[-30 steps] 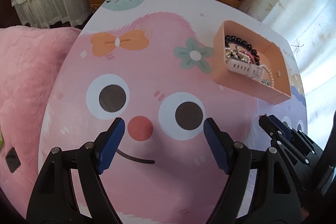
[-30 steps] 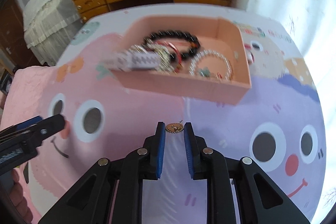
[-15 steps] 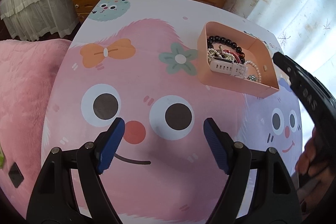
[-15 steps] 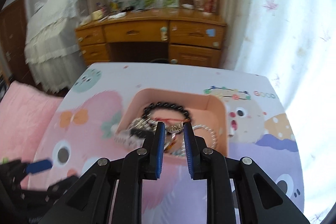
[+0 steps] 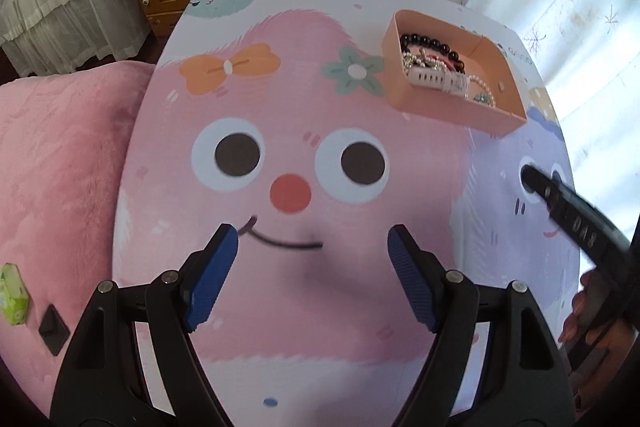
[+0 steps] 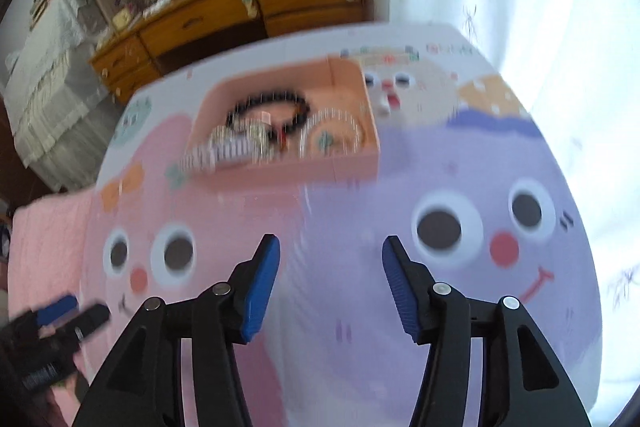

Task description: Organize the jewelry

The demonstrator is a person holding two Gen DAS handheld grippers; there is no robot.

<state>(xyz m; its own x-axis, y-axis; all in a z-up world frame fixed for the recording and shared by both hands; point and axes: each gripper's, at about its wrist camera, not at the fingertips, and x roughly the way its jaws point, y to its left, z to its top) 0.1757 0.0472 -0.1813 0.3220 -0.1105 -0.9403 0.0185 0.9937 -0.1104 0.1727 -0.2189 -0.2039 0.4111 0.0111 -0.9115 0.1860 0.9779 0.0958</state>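
Cartoon-print table (image 5: 280, 307) bears peach tray (image 5: 436, 105) (jewelry-filled).

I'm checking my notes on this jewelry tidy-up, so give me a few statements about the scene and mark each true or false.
1. The peach tray holds a black bead bracelet. True.
2. The left gripper grips a necklace. False: its jaws stand apart with nothing between them.
3. The tray sits on the pink blanket. False: it sits on the cartoon-print table.
4. Nothing lies between the jaws of the right gripper. True: they are opening, empty.
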